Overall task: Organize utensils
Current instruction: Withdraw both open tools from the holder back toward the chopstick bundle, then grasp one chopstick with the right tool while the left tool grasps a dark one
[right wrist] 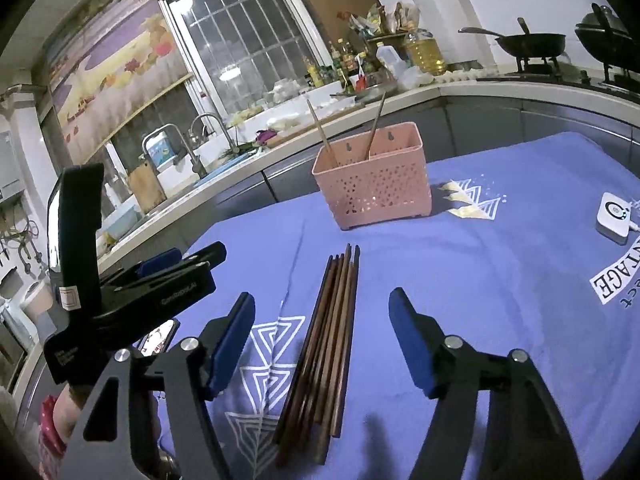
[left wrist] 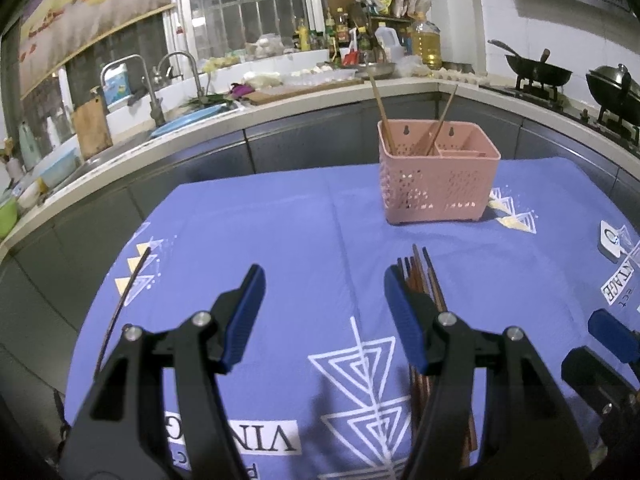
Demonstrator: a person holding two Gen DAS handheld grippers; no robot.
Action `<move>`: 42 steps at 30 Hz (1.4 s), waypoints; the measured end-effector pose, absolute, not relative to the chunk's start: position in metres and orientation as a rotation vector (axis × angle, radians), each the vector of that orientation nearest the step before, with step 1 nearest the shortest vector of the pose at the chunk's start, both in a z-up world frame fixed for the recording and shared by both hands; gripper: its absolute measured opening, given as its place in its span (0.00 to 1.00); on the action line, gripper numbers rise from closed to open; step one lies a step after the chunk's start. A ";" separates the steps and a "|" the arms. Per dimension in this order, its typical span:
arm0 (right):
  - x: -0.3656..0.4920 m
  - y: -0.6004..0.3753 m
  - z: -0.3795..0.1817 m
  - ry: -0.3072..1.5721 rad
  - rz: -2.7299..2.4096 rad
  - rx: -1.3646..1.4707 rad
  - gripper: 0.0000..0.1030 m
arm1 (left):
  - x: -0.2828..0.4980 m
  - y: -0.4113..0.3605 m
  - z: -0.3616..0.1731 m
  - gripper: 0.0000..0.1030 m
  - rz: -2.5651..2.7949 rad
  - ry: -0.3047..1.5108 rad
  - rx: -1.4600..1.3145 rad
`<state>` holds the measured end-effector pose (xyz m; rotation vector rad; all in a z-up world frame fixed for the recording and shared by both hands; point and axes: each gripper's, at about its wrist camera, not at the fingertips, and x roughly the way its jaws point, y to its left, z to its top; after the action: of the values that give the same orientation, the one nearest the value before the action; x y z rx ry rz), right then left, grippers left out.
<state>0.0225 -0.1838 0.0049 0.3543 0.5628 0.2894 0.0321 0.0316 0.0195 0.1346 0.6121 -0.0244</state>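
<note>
Both grippers' jaws gape empty over roughly eight loose chopsticks [right wrist: 328, 344]; two more stand in one pink basket [right wrist: 374, 184].

Both wrist views look forward low over the blue-clothed surface [left wrist: 280, 220], sharing the far pink perforated plastic basket [left wrist: 438, 184] [right wrist: 376, 184].

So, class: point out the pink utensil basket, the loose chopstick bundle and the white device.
pink utensil basket [right wrist: 380, 192], right wrist view, perforated front wall.
chopstick bundle [right wrist: 328, 336], right wrist view, mid-length.
white device [right wrist: 614, 218], right wrist view, top face.
</note>
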 end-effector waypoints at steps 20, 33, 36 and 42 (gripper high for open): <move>0.045 -0.176 -0.021 0.675 0.289 0.327 0.54 | 0.048 0.031 -0.006 0.58 -0.021 0.680 0.156; 0.060 -0.161 -0.054 0.794 0.252 0.202 0.47 | 0.053 0.030 -0.012 0.58 -0.013 0.694 0.159; 0.063 -0.157 -0.061 0.818 0.247 0.166 0.47 | 0.055 0.031 -0.014 0.58 -0.011 0.697 0.162; 0.067 -0.147 -0.076 0.865 0.243 0.099 0.47 | 0.057 0.033 -0.016 0.58 0.001 0.697 0.169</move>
<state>0.0673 -0.1467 -0.0757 0.0989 0.8649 0.2434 0.0566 0.0327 -0.0157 0.1687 0.6969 0.0015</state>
